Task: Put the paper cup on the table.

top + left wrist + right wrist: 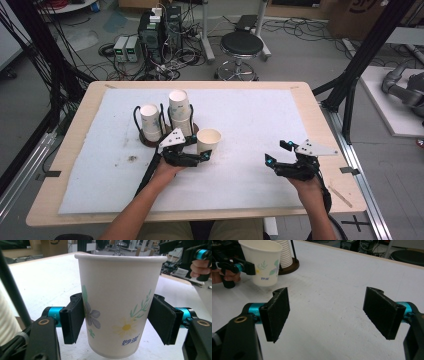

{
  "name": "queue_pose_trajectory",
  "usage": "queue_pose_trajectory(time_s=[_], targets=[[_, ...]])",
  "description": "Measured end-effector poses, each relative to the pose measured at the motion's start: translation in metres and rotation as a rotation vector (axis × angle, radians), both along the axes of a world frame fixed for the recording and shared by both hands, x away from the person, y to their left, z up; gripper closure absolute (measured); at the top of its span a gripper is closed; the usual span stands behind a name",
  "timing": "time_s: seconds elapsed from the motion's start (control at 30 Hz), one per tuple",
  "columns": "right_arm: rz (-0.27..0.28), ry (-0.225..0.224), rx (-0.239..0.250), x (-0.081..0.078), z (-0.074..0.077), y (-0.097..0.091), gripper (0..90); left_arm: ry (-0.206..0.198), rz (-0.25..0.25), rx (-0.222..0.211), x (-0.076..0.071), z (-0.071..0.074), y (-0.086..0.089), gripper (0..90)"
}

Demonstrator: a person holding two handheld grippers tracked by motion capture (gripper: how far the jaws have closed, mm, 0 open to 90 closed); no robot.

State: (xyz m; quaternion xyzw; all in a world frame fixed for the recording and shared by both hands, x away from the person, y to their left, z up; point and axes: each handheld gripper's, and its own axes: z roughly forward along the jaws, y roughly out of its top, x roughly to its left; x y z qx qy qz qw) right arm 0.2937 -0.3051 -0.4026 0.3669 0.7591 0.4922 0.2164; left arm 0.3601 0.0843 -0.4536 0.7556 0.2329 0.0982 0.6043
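paper cup [120, 302] stands upright on the white mat, just right of the cup rack [167, 131].
our left gripper [199, 150] pinches its lower wall, one pad each side; we keep the squeeze light, so it won't crumple. right gripper [329, 312] rests spread, empty, well apart.
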Motion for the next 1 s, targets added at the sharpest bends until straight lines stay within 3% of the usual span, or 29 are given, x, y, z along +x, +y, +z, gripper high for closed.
queue_pose_trajectory(time_s=[0.1,0.2,0.27,0.57,0.83,0.9,1.0], targets=[[0.003,0.001,-0.003,0.0,0.0,0.001,22.1,-0.002,0.023,0.03,-0.001,0.001,-0.002,32.4],[0.004,0.001,-0.003,0.0,0.0,0.001,22.1,0.015,0.06,0.125,-0.002,0.002,-0.007,32.5],[0.005,-0.001,-0.003,0.0,0.0,0.001,22.1,0.015,0.058,0.188,-0.003,0.002,-0.012,32.6],[0.005,0.004,-0.001,-0.001,0.0,0.001,22.1,0.03,0.056,0.282,-0.011,0.005,-0.005,33.1],[0.01,0.006,-0.003,-0.001,-0.001,0.002,22.1,0.05,0.057,0.268,-0.014,0.002,0.0,31.5],[0.01,0.005,-0.003,-0.001,-0.001,0.002,22.1,0.054,0.062,0.226,-0.016,0.002,0.003,27.0],[0.011,0.009,-0.002,-0.001,-0.002,0.001,22.1,0.061,0.062,0.205,-0.018,0.003,0.007,20.5]])
